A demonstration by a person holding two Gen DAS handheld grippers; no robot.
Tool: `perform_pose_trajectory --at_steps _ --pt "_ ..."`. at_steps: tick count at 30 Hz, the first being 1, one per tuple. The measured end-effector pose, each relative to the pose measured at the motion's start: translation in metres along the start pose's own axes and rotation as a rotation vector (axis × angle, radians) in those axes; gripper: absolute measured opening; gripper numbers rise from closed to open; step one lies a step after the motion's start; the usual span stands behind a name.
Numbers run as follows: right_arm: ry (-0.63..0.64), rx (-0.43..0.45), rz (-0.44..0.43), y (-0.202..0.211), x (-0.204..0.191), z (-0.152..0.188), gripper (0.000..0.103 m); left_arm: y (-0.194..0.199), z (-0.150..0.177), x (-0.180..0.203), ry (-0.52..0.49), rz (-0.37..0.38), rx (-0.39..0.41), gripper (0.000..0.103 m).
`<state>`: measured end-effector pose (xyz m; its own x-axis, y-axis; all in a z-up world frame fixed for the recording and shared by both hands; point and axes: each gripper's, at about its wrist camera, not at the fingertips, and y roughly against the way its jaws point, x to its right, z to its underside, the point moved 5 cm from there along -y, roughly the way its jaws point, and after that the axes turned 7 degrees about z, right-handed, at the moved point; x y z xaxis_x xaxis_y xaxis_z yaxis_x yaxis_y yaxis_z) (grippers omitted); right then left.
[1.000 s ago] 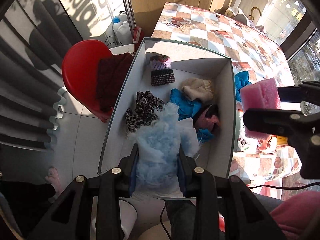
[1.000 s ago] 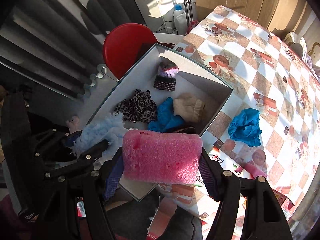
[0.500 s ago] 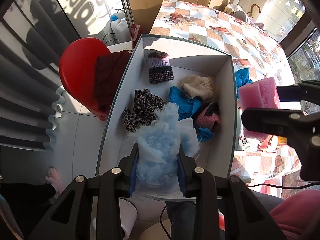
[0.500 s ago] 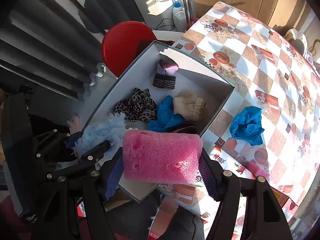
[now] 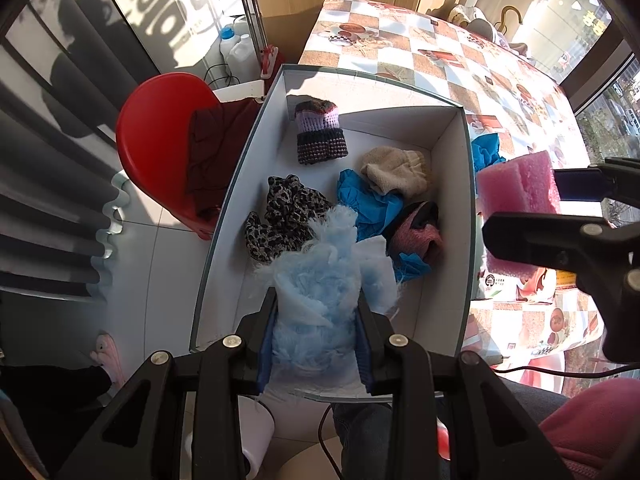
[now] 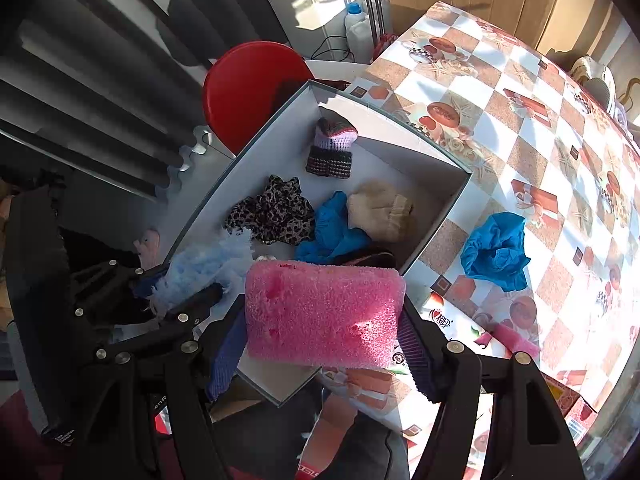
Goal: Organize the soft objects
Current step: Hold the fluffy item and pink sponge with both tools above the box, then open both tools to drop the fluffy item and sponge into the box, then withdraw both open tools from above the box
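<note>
Left wrist view: the pale blue fluffy bundle (image 5: 316,300) is clamped in the left gripper (image 5: 316,320) jaws over the near end of the white box (image 5: 468,208). Over the last second little has changed; the box has only drifted slightly in frame, so I judge release not yet begun. The right gripper (image 6: 324,344) jaws clamp the pink sponge (image 6: 324,312) above the box's near right rim. A blue cloth (image 6: 496,252) waits on the worktop (image 6: 480,92). The bundle hides the box floor beneath it

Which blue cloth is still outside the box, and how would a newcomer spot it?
Start at the white box on the checkered table. Just past its right wall, a crumpled blue cloth lies alone on the tablecloth. Unlike the other blue cloth, it is outside the box.
</note>
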<state>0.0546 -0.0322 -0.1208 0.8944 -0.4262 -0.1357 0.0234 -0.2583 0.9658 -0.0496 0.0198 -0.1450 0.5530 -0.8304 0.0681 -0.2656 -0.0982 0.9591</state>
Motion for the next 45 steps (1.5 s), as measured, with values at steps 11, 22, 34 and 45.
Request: perform_pose_trajectory --at_steps 11,22,34,45 --pt "-0.010 0.007 -0.002 -0.001 0.002 -0.003 0.071 -0.004 -0.001 0.000 -0.003 0.001 -0.016 0.037" --pt "0.007 -0.004 0.015 -0.017 0.001 -0.020 0.071 -0.013 -0.004 -0.004 0.006 -0.003 -0.046 0.040" --pt "0.004 -0.006 0.018 -0.028 0.005 -0.039 0.103 -0.013 -0.010 -0.007 0.016 -0.008 -0.027 0.082" --pt "0.051 -0.088 0.184 -0.056 0.025 -0.023 0.103 -0.027 -0.001 -0.008 0.055 0.033 -0.069 0.092"
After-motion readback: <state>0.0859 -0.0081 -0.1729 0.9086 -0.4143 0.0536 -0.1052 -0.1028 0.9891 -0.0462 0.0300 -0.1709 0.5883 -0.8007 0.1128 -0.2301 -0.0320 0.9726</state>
